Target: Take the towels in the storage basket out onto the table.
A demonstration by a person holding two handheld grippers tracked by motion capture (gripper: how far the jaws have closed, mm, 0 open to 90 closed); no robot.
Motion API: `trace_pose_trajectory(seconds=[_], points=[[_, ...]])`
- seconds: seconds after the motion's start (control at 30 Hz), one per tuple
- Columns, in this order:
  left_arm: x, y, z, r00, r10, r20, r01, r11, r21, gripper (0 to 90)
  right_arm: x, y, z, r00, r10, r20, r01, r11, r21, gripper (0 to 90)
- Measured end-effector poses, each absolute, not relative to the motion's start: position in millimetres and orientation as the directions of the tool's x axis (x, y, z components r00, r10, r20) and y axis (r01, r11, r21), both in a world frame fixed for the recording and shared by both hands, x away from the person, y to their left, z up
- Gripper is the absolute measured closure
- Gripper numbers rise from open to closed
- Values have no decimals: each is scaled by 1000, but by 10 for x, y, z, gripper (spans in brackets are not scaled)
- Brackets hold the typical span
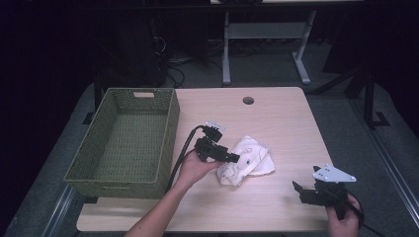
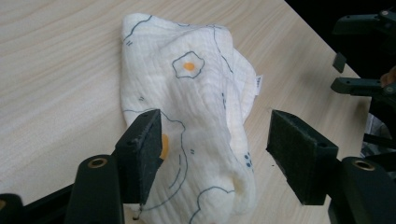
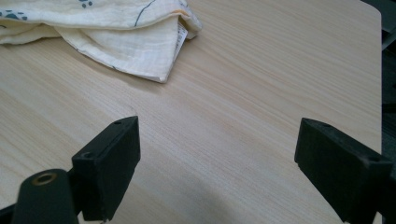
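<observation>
Your left tongs (image 1: 236,158) sit right at the near-left edge of the cloth (image 1: 248,159), jaws spread, and in the left gripper view the bundle (image 2: 196,126) runs up between the two pads. The left pad (image 2: 142,149) stands just beside the fabric; whether it touches I cannot tell. The right pad stands clear over bare wood, so nothing is gripped there.

Your right tongs (image 1: 300,190) hang released as well, well apart from the cloth, out near the worktop's (image 1: 286,118) front right corner. From the right gripper view the cloth (image 3: 116,37) lies far ahead at upper left, with only wood grain between those wide jaws.

A small white tag (image 2: 258,83) pokes from the cloth's seam; its print is too small to read.

The cloth is soft, crinkled white gauze, loosely folded into a lumpy heap, printed with dark blue outlines, fried-egg shapes with orange yolks, and tiny dots. It lies mid-worktop, to the right of the green woven basket (image 1: 170,128), which is rectangular with a handle slot. The worktop is pale wood laminate with a round cable hole (image 1: 248,100).
</observation>
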State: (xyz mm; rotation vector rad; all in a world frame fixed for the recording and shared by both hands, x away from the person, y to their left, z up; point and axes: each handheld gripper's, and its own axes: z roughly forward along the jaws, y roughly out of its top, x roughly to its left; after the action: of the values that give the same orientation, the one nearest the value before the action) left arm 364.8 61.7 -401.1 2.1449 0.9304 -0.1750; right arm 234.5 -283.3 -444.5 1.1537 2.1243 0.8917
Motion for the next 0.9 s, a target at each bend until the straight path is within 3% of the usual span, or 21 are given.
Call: trace_pose_trajectory(seconds=[0.27, 0.9], points=[[3515, 725, -4056, 731, 555, -397, 659, -422, 623, 285, 2339, -2858, -4456, -468, 870, -154, 501, 405, 765, 139], [3156, 960, -4142, 759, 542, -362, 621, -435, 652, 278, 2315, -2847, -4458, -472, 869, -149, 500, 403, 766, 139]])
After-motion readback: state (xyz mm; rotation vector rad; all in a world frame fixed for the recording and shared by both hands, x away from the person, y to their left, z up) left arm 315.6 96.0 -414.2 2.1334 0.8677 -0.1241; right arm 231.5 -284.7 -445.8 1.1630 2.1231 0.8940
